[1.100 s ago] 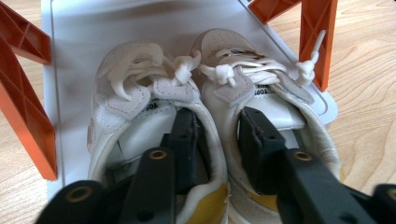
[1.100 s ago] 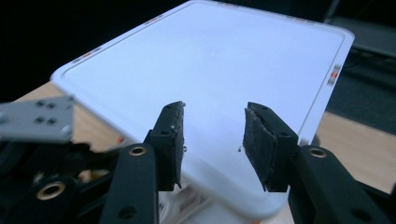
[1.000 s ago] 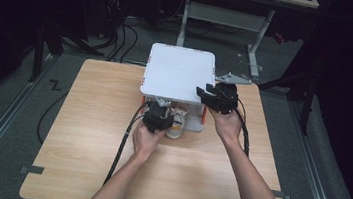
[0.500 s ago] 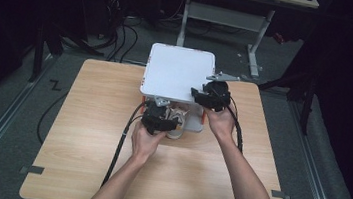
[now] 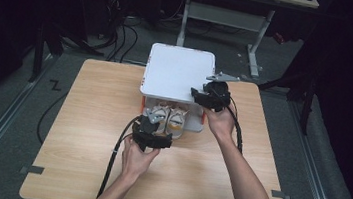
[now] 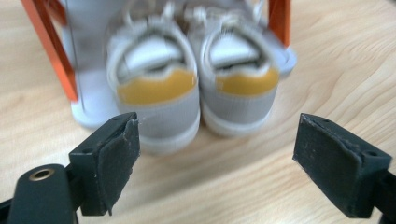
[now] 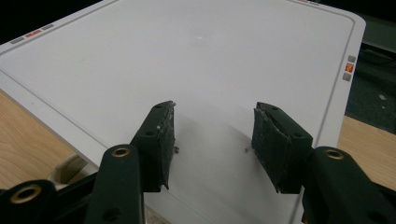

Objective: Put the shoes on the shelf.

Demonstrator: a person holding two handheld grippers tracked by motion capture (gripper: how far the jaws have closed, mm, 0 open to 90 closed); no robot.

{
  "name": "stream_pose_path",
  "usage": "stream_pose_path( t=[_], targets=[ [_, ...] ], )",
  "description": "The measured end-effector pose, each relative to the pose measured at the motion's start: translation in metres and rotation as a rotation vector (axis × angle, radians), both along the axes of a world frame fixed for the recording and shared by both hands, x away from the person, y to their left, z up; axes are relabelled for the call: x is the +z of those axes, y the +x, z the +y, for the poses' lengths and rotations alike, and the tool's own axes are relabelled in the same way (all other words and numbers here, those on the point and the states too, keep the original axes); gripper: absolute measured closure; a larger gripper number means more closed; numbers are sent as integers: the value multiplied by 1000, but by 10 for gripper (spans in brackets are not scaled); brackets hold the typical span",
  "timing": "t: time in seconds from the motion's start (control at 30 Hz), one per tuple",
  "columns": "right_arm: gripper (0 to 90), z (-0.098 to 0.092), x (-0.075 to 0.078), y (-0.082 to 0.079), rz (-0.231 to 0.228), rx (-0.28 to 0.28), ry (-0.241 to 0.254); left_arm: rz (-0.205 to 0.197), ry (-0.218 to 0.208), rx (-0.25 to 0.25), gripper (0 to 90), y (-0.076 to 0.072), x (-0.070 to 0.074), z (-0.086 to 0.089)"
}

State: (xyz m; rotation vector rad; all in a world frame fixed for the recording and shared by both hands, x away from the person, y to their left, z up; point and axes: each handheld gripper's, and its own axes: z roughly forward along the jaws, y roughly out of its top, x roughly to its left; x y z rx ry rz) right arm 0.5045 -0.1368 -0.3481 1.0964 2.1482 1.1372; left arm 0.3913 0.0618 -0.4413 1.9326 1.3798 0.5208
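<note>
high view, layout: wooden counter [image 5: 84, 139] with a small white shoe rack [image 5: 180, 72] at 12 o'clock; a pair of shoes [image 5: 167, 118] sits on its lower tier, heels facing the person.
shoes, place: side by side, touching, under the rack's white top panel, between the orange uprights [image 6: 49, 46]; heels stick out a little past the tier's front edge.
left hand-held gripper [image 5: 152, 138]: at 6 o'clock of the shoes, just off the heels. jaws have just been opening and now stand wide; nothing between the pads [image 6: 119, 161], no contact with either shoe.
right hand-held gripper [image 5: 210, 96]: over the 3 o'clock edge of the top panel. jaws have just opened a bit further and stand apart above the white surface; pads not pressing on it, nothing held.
step, judged: looks like the pair has been set on the tier and let go, or is about to be taken; cannot tell which.
handling, judged: small canvas shoes with grey uppers, yellow heel tabs [image 6: 156, 88] and rubber soles; light, soft in the upper, stiffer at heel counter and sole. not fragile, rubber gives good friction.
where to grip: across the heel counter of one shoe, or pinch both inner heel walls together to move the pair.
risk: soft collar may fold under the pads; rack looks light and could slide if pushed.
</note>
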Motion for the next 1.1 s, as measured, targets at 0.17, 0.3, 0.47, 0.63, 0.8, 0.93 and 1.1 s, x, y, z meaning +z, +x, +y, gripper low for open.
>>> stream_pose_path(
  t=[0.17,0.3,0.47,0.63,0.8,0.93,1.1],
  targets=[
    [474,0,0,0,-1,-6,-2,68,38,53,145,10,-21,-11],
    [474,1,-1,-1,-4,-15,-3,71,50,79,146,17,-28,-18],
    [479,1,-1,-1,-8,-14,-8,60,39,124,165,24,-28,-22],
    [479,1,-1,-1,-8,-10,-7,65,28,131,199,33,-27,-28],
    [479,0,-1,-1,-5,-4,-4,58,12,153,210,50,-28,-32],
    [479,-1,-1,-1,-6,-1,-2,37,-7,173,225,58,-31,-34],
    [479,-1,-1,-1,-5,1,2,22,-25,185,250,70,-34,-40]
  ],
)
